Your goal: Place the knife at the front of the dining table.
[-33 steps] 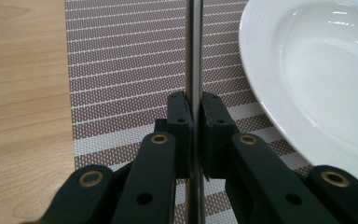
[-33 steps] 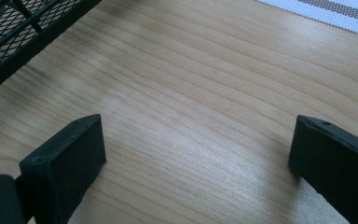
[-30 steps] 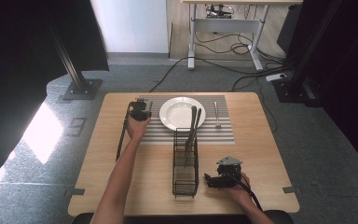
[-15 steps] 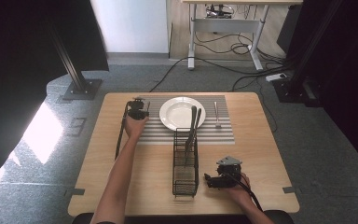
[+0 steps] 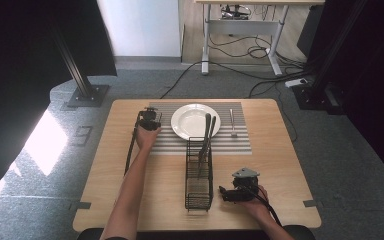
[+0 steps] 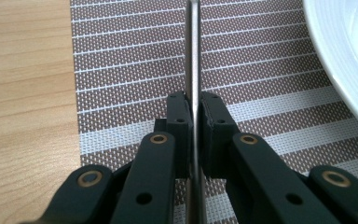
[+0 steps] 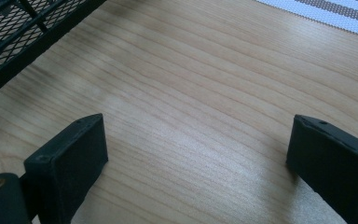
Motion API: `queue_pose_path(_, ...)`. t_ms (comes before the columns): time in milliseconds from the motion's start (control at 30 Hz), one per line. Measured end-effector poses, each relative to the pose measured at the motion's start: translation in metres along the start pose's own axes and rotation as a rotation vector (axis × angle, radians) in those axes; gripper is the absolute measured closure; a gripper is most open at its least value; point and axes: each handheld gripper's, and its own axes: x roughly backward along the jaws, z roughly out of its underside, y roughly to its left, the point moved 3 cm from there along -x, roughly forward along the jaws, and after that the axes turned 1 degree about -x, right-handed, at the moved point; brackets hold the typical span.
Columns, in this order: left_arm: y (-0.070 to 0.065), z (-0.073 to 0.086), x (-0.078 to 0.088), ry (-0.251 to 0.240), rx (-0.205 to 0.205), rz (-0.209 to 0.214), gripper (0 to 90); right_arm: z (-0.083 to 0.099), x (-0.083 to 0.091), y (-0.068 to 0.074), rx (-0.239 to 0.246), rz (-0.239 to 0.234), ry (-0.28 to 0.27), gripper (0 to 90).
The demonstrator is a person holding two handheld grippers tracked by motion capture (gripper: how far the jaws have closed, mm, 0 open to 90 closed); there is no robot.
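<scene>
Since the earlier frames hardly anything has been moved: the left gripper (image 5: 149, 120) is kept at the left edge of the striped placemat (image 5: 240, 142), and the right gripper (image 5: 240, 189) is left resting where it was. In the left gripper view, a thin metal utensil (image 6: 193, 70) is seen clamped edge-on between the closed jaws of the left gripper (image 6: 194, 116); which kind of utensil it is cannot be told. It is held above the left strip of the placemat (image 6: 135, 70), just left of the white plate (image 6: 349, 60), with bare wooden table (image 6: 23, 93) beyond the placemat's left edge.

On the high view the plate (image 5: 195, 121) is set at the placemat's middle, and a small metal piece (image 5: 233, 122) is laid on the placemat to the right of the plate. A black wire basket (image 5: 199, 172) is stood in front of the placemat, with dark-handled utensils (image 5: 207, 135) leaned in its far end.

The jaws of the right gripper (image 7: 196, 154) are spread wide, with nothing between them, over bare table (image 7: 200, 93) in front of the placemat and just right of the basket (image 7: 18, 28).
</scene>
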Motion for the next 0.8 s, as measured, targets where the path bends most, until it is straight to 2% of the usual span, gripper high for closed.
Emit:
queue_pose_path(133, -0.0004, 0.0014, 0.0, -0.01, 0.003, -0.004, 82.9, 0.0, 0.0, 0.0001, 0.0, 0.001, 0.0, 5.0)
queue_pose_path(267, -0.0014, 0.0019, -0.0002, -0.013, -0.011, -0.013, 82.8, 0.0002, 0.0001, 0.0004, 0.004, 0.001, 0.002, 5.0)
queue_pose_path(433, -0.001, 0.0033, -0.0001, -0.025, -0.004, -0.01, 82.7, 0.0004, 0.0003, 0.0011, 0.008, -0.003, 0.002, 5.0)
queue_pose_path(800, -0.0012, 0.0044, 0.0005, -0.026, -0.017, -0.015, 82.8, 0.0005, 0.0003, 0.0013, 0.008, -0.005, 0.003, 5.0)
